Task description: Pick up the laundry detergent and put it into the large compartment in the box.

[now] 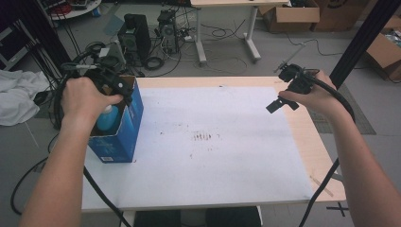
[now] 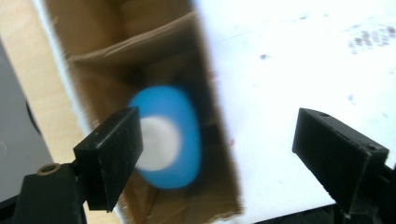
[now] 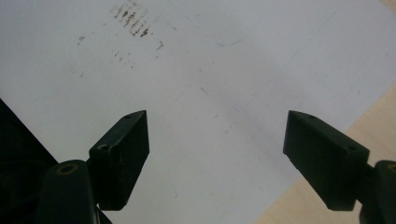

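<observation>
- One blue box (image 1: 118,132) stands upright near the tabletop's left edge, about midway between the far-left and near-left corners; its top is open, and its inside walls are plain brown card.
- One bottle (image 2: 175,135) sits inside that box: light blue, rounded, with a white cap facing up. In the left gripper view it is blurred.
- One left gripper (image 1: 116,92), held in the person's left hand (image 1: 85,97), hangs right over the box's open top. Its jaws stand wide apart and grasp nothing; the bottle lies below them, apart from both pads.
- One white sheet (image 1: 213,146) covers most of the tabletop, with a patch of small dark marks near its middle.
- One right gripper (image 1: 279,105), held in the right hand (image 1: 314,97), hovers over the sheet's far-right part, near the tabletop's right edge. Its jaws are spread wide with nothing between them.
</observation>
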Available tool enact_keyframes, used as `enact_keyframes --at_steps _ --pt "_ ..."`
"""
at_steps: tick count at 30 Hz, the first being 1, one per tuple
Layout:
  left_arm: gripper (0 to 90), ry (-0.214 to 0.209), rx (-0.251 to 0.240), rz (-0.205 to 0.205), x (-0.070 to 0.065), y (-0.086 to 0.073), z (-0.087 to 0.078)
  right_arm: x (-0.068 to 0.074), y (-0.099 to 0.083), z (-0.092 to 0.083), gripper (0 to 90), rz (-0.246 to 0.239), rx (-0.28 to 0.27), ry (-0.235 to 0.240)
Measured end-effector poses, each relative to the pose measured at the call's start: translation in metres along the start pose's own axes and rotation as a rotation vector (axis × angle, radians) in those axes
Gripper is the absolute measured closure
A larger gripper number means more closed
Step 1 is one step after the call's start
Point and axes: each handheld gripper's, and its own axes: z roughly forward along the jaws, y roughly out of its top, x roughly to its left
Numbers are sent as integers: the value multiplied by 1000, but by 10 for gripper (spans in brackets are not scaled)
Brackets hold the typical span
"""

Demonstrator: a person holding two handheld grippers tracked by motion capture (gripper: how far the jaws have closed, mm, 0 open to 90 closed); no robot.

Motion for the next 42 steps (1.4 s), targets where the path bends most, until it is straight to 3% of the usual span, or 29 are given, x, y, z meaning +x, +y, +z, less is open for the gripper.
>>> enact_keyframes --at_steps 4,11,15,16,21,28,29,30,32,34,36,42 --pt "160 -9 -31 85 -23 2 -5 0 -1 -1 224 3 0 -3" --pt "156 -98 -49 226 -72 4 -2 4 0 -3 223 3 3 -1" --pt "151 -105 -63 310 -98 3 4 5 2 -4 222 -4 2 -4" --pt "147 -105 -63 310 -98 3 4 6 2 -4 223 -3 2 -3" --pt "144 -130 -52 434 -134 1 21 7 4 -5 219 -9 5 -4" --pt "143 -162 -7 557 -176 -1 49 6 6 -4 219 -7 10 -1" --pt "143 -162 -7 557 -176 -1 49 6 6 -4 219 -7 10 -1" --pt "143 -172 -2 594 -188 -3 57 6 6 -3 218 -8 14 -3" --pt "144 -174 6 630 -197 -4 64 5 6 -2 219 -5 17 -2" --pt "142 -158 15 651 -204 -5 70 5 7 -2 219 -5 19 -4" --pt "143 -170 24 661 -208 -5 76 5 7 -2 218 -7 19 -4" --pt "144 -156 29 680 -214 -6 82 6 8 -4 216 -10 19 -6"
